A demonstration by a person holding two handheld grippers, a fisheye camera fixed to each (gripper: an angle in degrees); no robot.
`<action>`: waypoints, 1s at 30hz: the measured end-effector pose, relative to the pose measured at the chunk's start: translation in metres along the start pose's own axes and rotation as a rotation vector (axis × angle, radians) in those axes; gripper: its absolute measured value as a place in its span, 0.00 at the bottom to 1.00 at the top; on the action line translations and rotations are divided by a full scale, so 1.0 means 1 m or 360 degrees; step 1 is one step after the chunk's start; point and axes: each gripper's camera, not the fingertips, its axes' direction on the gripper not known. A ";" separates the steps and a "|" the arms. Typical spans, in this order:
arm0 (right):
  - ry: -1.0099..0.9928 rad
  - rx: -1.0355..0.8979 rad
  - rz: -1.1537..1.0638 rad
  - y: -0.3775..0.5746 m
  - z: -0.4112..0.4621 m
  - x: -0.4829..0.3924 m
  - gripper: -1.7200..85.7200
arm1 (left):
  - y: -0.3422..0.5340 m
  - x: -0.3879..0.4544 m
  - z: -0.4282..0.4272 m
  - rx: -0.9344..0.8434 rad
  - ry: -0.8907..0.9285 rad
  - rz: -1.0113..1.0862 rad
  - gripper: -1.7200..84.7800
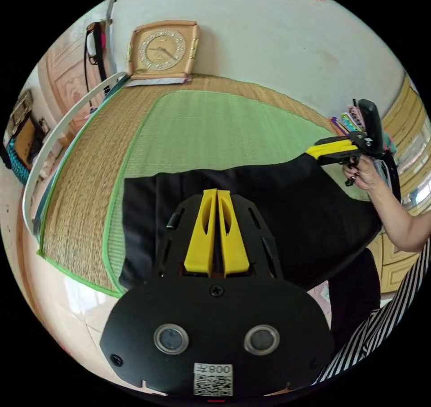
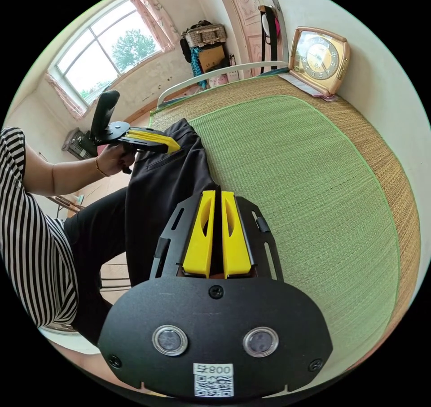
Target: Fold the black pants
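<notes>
Two yellow-jawed grippers, one in each of a person's hands, clamp the upper edge of the black pants (image 1: 251, 209) over a bed covered with a green mat (image 1: 211, 129). In the left gripper view, the left gripper (image 1: 217, 194) has its jaws pressed together on the cloth, while the right gripper (image 1: 314, 151) pinches the far corner, held by a hand (image 1: 361, 173). In the right gripper view, the right gripper (image 2: 215, 195) bites the same edge and the left gripper (image 2: 173, 146) grips the other end. The garment hangs stretched between the tools, partly on the mat's near edge and partly off the bedside. The step appears to be spreading the pants out; the next move likely calls for carrying both corners forward together, keeping the edge taut, and laying the cloth flat on the mat. A clock (image 1: 162, 50) leans against the wall.
</notes>
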 end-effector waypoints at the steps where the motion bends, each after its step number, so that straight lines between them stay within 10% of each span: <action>1: 0.0002 0.0005 0.0014 0.000 0.000 0.001 0.05 | 0.002 -0.005 0.004 -0.0044 -0.0065 -0.0031 0.02; 30: 0.0090 0.0042 0.0874 0.186 0.008 0.004 0.02 | -0.080 0.127 0.146 -0.0188 0.0456 0.0463 0.02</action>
